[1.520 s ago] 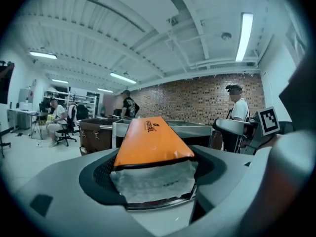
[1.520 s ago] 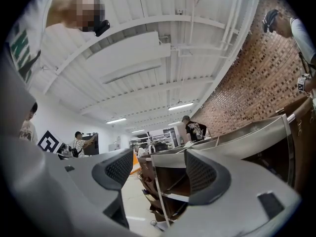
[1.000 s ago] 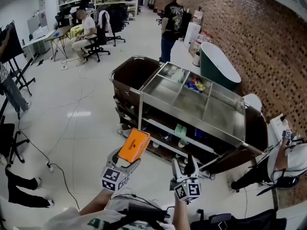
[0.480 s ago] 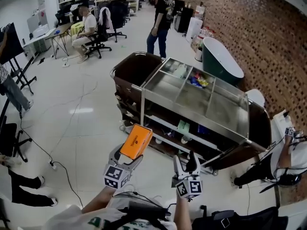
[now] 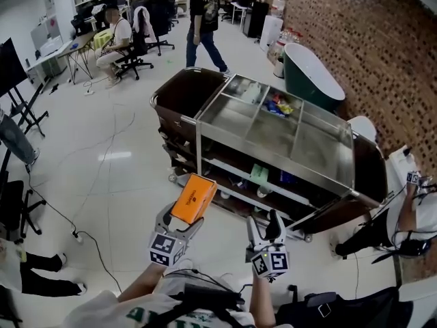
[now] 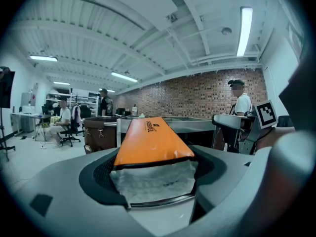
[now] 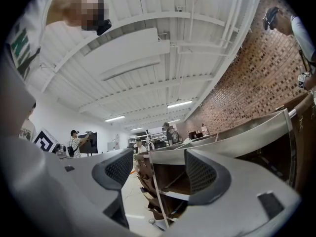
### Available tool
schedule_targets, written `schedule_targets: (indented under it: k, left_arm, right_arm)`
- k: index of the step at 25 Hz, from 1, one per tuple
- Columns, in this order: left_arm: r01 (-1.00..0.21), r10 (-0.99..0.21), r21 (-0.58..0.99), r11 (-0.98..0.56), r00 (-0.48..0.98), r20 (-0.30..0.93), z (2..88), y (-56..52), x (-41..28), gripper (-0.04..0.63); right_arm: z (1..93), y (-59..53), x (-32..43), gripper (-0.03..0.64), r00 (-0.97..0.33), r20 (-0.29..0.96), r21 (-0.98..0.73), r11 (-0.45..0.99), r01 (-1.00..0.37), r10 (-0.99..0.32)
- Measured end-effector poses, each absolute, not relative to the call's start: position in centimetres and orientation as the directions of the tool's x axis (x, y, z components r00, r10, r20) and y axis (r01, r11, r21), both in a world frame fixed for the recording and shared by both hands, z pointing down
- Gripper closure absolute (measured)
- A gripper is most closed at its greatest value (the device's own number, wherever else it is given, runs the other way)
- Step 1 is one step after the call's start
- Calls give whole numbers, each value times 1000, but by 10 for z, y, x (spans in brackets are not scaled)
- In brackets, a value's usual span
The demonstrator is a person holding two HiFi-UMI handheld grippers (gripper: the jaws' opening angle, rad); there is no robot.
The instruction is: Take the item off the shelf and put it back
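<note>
Orange packet (image 5: 193, 198) clamped in left gripper (image 5: 181, 223), lower centre of head view, well apart from cart shelf (image 5: 232, 170). Right gripper (image 5: 265, 225) empty, jaws apart. Packet best carried level, aimed at free shelf gap, released only once rested.

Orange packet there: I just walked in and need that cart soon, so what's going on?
A person faces the metal shelf cart, a gripper in each hand. The left gripper is shut on the orange packet, held in the air short of the cart. The right gripper is open and empty.
</note>
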State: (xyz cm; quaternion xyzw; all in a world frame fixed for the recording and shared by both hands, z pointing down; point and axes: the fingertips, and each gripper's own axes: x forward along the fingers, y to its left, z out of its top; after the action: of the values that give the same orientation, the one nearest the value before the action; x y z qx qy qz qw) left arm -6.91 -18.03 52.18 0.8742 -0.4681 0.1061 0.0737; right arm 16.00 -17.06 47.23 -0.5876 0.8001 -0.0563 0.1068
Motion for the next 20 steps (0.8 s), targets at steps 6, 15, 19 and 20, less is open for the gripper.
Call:
schedule_targets:
  k: [6, 15, 19, 20]
  left_arm:
    - [-834, -800, 30, -551, 538, 264, 528, -187, -65, 206]
    - [-833, -795, 35, -551, 538, 282, 539, -193, -62, 206]
    - [-835, -792, 42, -549, 535, 294, 547, -193, -61, 206]
    - [-836, -792, 44, -547, 534, 297, 549, -194, -61, 206]
  right_arm:
    - [475, -177, 163, 276, -287, -104, -219, 303, -927, -952]
    - [480, -180, 170, 276, -276, -81, -219, 287, -932, -958]
    - [483, -182, 174, 276, -270, -86, -225, 283, -932, -959]
    - [484, -183, 175, 276, -270, -85, -226, 283, -932, -959]
